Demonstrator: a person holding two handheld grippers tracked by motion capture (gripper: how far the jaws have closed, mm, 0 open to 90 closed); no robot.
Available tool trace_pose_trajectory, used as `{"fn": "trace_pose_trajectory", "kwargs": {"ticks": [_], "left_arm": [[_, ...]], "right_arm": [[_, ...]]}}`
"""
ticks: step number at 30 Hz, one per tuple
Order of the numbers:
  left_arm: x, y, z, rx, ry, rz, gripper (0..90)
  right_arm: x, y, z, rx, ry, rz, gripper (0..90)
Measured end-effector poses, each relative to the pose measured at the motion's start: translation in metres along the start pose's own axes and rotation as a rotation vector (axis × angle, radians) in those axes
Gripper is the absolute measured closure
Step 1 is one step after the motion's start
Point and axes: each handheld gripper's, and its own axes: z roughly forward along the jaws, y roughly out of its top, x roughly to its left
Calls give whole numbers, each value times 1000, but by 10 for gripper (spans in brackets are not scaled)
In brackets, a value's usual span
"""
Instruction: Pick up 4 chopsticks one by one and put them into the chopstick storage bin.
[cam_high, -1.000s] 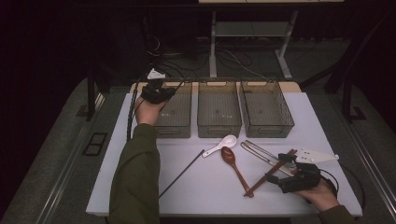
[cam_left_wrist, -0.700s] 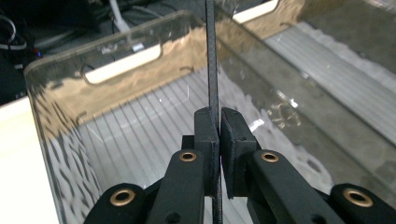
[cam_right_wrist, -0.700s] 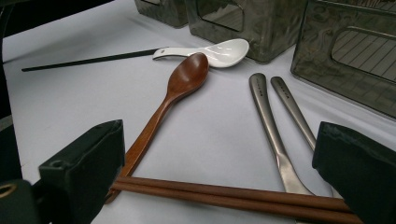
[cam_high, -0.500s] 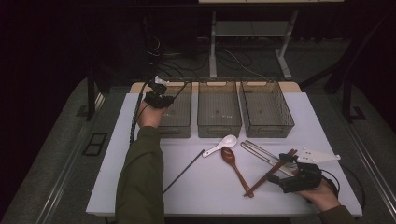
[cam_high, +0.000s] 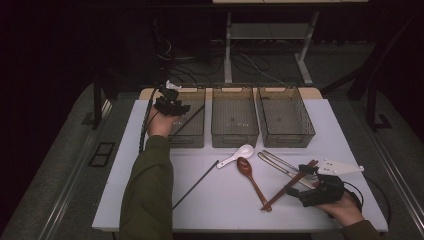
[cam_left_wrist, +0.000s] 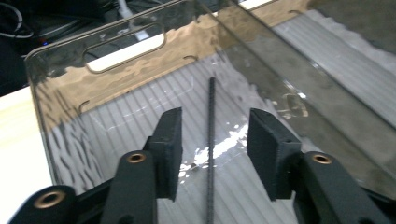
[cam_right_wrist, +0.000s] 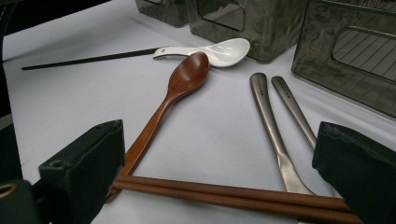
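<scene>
left gripper (cam_left_wrist: 210, 140) hanging open over black chopstick (cam_left_wrist: 210, 154) in far-left bin (cam_high: 192, 137) | right gripper (cam_right_wrist: 224, 177) gaping around brown chopsticks (cam_right_wrist: 224, 193) | spoons waiting

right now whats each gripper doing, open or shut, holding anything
Left gripper: open over the left bin, holding nothing; a black chopstick lies between its jaws.
Right gripper: open, holding nothing, jaws either side of the brown chopsticks.

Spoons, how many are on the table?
2. The white spoon lies just in front of the middle bin. The brown wooden spoon lies beside it, its bowl near the white one's bowl and its handle running back to the wooden chopsticks.
</scene>
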Motion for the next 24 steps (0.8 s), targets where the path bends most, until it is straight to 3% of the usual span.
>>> {"fn": "trace_pose_trajectory", "kwargs": {"ticks": [6,10,14,24], "left_arm": [[-5,4,-15,-25,-45,9,450],[-10,5,-24,-20,-48,42,415],[-14,4,-32,-41,-73,45,365],[-32,0,-57,-83,-130,79,318]], "right_arm": [[1,0,0,-2,-3,0,28],[1,0,1,-4,-2,-6,28],[1,0,1,-3,-4,-4,28],[1,0,1,-5,-5,-5,28]]}}
